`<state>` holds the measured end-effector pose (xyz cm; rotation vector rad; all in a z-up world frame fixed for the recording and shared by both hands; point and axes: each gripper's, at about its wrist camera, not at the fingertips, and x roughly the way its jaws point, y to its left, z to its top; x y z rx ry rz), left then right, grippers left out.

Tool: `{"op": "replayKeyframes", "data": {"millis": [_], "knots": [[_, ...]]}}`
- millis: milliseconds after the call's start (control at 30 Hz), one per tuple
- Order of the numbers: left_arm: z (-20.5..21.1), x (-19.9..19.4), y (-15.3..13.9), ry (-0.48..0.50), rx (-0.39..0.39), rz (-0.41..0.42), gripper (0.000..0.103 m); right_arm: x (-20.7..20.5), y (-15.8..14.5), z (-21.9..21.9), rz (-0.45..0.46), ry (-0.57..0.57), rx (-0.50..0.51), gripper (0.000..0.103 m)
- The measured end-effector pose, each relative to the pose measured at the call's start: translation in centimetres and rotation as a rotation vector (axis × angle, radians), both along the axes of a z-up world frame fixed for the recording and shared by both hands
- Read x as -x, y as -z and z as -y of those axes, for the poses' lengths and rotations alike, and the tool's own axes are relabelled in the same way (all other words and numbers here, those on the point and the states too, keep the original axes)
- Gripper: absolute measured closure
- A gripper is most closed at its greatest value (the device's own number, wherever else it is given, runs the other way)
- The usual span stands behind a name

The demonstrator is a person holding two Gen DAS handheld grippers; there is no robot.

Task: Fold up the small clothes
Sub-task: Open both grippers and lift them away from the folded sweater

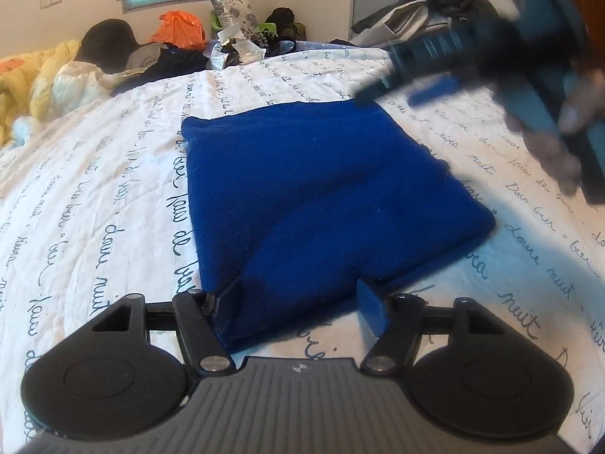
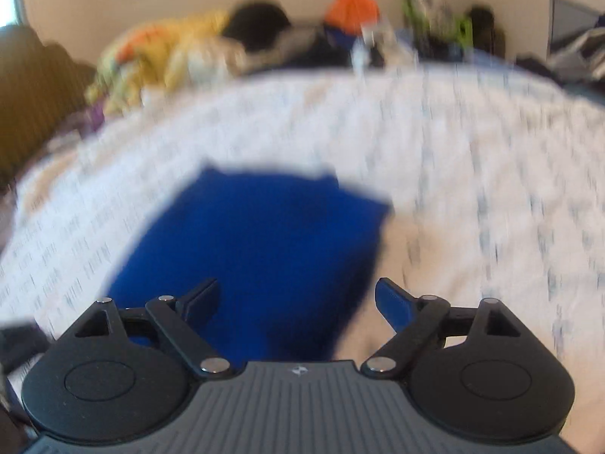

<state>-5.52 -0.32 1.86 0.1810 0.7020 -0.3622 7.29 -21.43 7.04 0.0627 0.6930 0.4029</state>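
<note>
Blue knit garment (image 1: 325, 193) looks soft, light, floppy; pinch a near corner. Left gripper (image 1: 298, 302) and right gripper (image 2: 298, 302) both gape open, holding nothing.

Deep blue cloth (image 1: 321, 196) on a white bedspread (image 1: 113, 196) patterned with dark script; orange bag (image 1: 181, 28) far left.

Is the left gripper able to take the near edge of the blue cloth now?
Probably yes. The left gripper is open, and the near edge of the blue cloth lies between its fingers on the bed sheet. Nothing blocks it; the right gripper is at the far corner.
</note>
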Motion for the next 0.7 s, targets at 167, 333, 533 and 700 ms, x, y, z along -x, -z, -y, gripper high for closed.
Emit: {"op": "replayKeyframes", "data": {"millis": [167, 333, 533, 700], "knots": [[-0.1, -0.1, -0.1, -0.002, 0.0, -0.005, 0.033, -3.8, 1.0, -4.4, -0.055, -0.086, 0.041, 0.014], [-0.3, 0.2, 0.0, -0.013, 0.007, 0.005, 0.033, -4.0, 3.8, -4.6, -0.056, -0.095, 0.134, 0.013], [-0.2, 1.4, -0.4, -0.029, 0.0, 0.008, 0.031, 2.8, 0.8, -1.5, -0.014, -0.039, 0.037, 0.011], [-0.2, 3.3, -0.9, -0.073, 0.002, 0.025, 0.018, 8.5, 2.5, 1.0, -0.07, 0.034, 0.001, 0.009]]}}
